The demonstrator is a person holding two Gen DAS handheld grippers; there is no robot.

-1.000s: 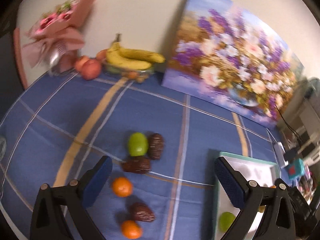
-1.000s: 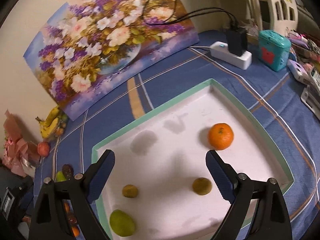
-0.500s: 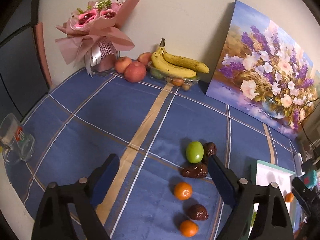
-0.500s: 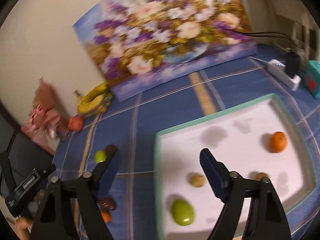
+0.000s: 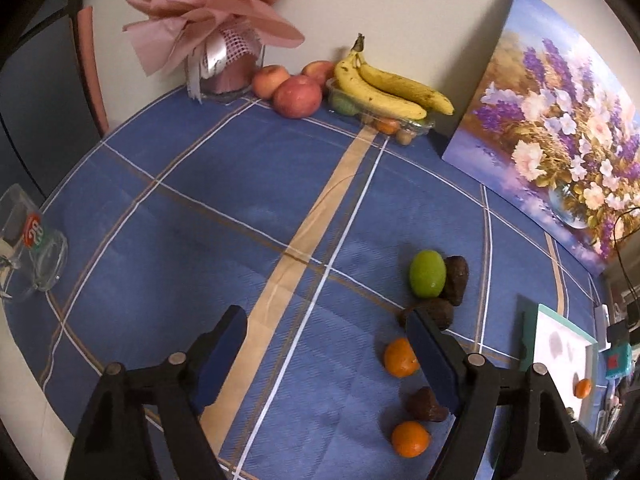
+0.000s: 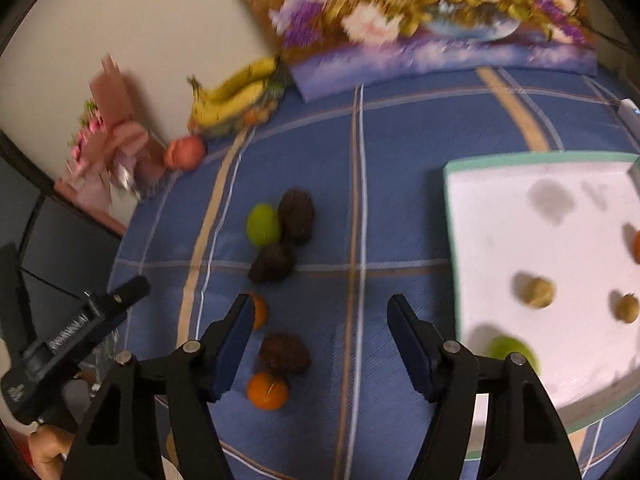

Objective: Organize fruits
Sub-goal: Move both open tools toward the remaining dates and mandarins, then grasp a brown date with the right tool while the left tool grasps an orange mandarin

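Both grippers' jaws have just been closing, empty: right gripper (image 6: 320, 340) beside a brown fruit (image 6: 284, 354); left gripper (image 5: 326, 354) risks nudging the orange (image 5: 400, 358) rolling.

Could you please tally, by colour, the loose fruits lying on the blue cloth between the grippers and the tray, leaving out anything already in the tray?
Round orange fruits: 2
Smooth green oval fruit: 1
Wrinkled dark brown fruits: 3
Total: 6
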